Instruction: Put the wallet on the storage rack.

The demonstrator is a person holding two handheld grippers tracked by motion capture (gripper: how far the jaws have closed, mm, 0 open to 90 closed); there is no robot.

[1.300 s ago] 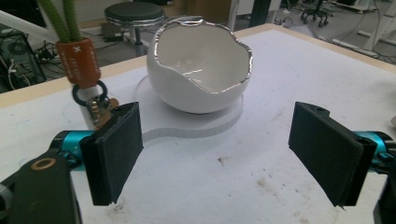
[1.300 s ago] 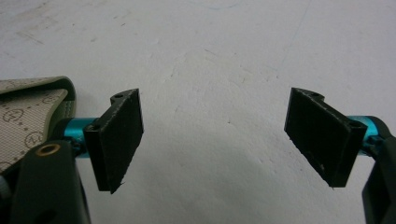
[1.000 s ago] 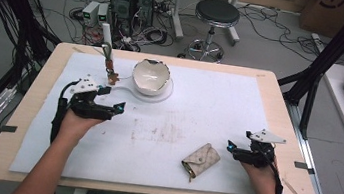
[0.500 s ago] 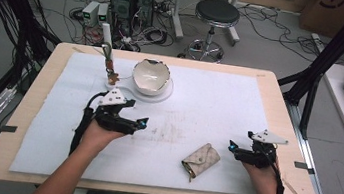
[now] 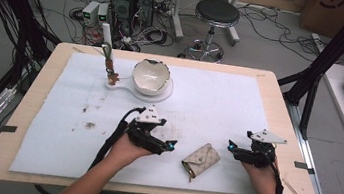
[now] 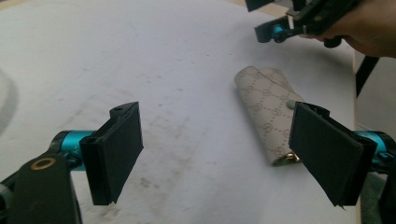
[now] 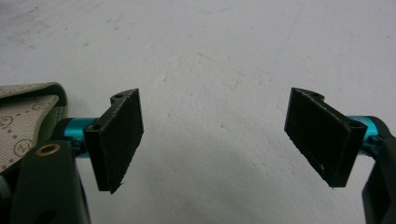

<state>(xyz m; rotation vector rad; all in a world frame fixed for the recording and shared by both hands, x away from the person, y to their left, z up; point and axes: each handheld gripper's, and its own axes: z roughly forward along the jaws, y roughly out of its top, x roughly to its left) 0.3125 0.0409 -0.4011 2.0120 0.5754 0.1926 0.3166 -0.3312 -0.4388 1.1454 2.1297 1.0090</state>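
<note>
Left of the wallet (image 5: 201,160), the left gripper (image 5: 169,145) hovers near it, jaws wide, holding nothing. The wallet lies flat on the white mat (image 5: 219,103). Right of it, the right gripper (image 5: 232,148) gapes wide, empty.

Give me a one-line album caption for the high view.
Two hand-held grippers, left and right, both open, flank a patterned pouch on a white mat.
</note>
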